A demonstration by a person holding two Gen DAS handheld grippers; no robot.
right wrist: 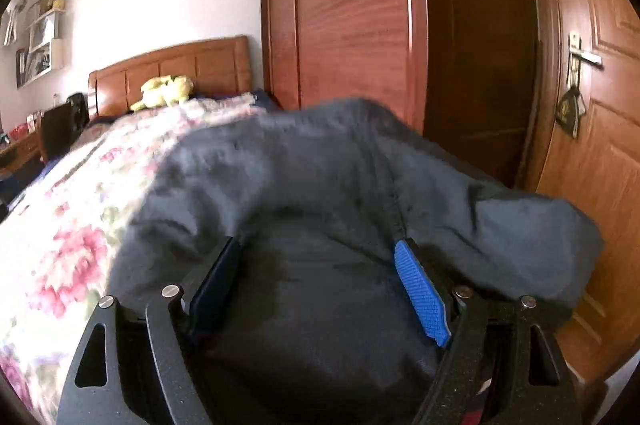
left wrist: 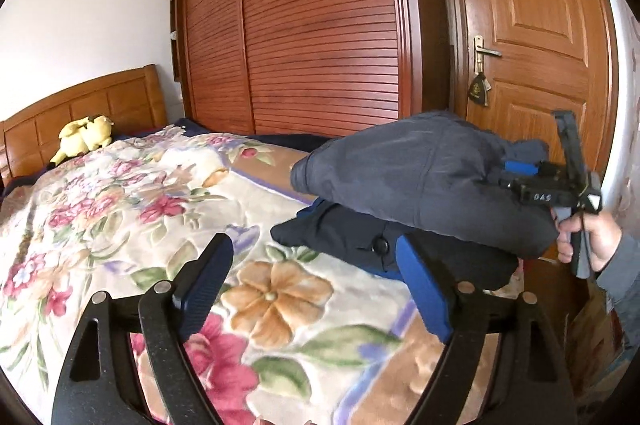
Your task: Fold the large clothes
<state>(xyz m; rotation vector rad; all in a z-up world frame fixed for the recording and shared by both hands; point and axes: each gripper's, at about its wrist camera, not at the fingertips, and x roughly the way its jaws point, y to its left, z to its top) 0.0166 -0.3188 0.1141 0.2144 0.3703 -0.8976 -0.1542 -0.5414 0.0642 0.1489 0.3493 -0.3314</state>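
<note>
- One dark jacket (left wrist: 424, 193) is seen, bundled into thick layers at the corner of the bed (left wrist: 120, 209), on the flowered blanket (left wrist: 276, 293).
- The left gripper (left wrist: 312, 285) is held clear of the jacket, jaws spread wide, nothing between them; only blanket shows in the gap.
- The right gripper (right wrist: 320, 289) is pushed against the bundle, jaws wide apart. Cloth bulges between the pads (right wrist: 422, 299), but no pinch is seen, so it is judged open.
- In the left view, the right gripper is seen at the bundle's far end, carried by a hand (left wrist: 588, 237).
- The fold is judged nearly finished. For a good result, the top layer should be pressed flat and its edges squared with the layer below before the grippers are withdrawn.
- Loose hems should be tucked in, since padded cloth tends to spring back.
- Count: one jacket, two grippers, one yellow soft toy (left wrist: 86, 139), one door (left wrist: 536, 37), one wardrobe (left wrist: 296, 25).
</note>
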